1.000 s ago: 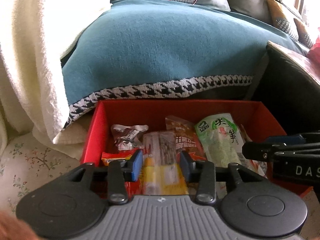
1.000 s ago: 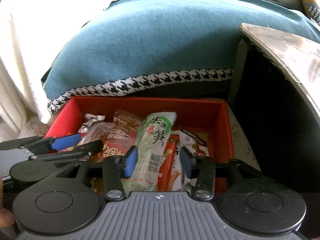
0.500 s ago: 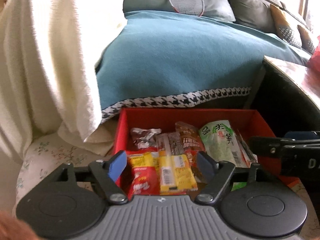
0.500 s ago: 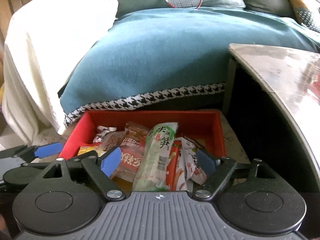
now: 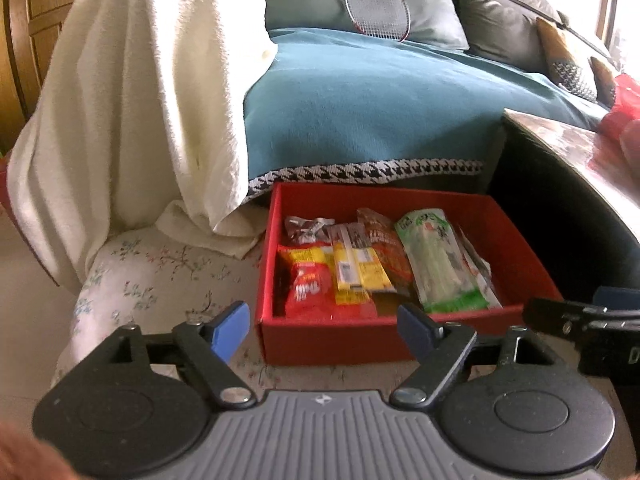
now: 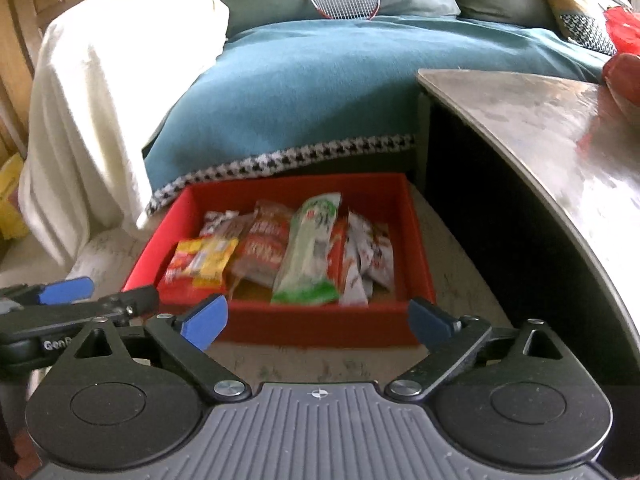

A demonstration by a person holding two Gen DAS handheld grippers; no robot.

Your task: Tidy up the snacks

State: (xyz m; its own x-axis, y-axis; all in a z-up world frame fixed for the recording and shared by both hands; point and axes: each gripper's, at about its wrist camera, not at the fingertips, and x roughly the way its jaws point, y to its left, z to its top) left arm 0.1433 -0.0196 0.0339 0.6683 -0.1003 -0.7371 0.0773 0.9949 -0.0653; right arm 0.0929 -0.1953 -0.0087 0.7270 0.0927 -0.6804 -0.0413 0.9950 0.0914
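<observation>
Low in the left wrist view, the left claw [image 5: 324,326] stands wide open and holds nothing, its blue pads well apart just short of the box's near wall. The right claw [image 6: 318,320] is likewise spread wide and empty, at the bottom of its own view. Beyond both, mid-frame, the red box [image 5: 340,340] sits on a floral cushion [image 5: 160,276] with snacks [image 5: 376,264] packed side by side inside it: red, yellow, brown, and a long green packet [image 6: 310,254]. A table [image 6: 560,128] fills the right, a teal blanket [image 5: 360,116] the upper centre.
</observation>
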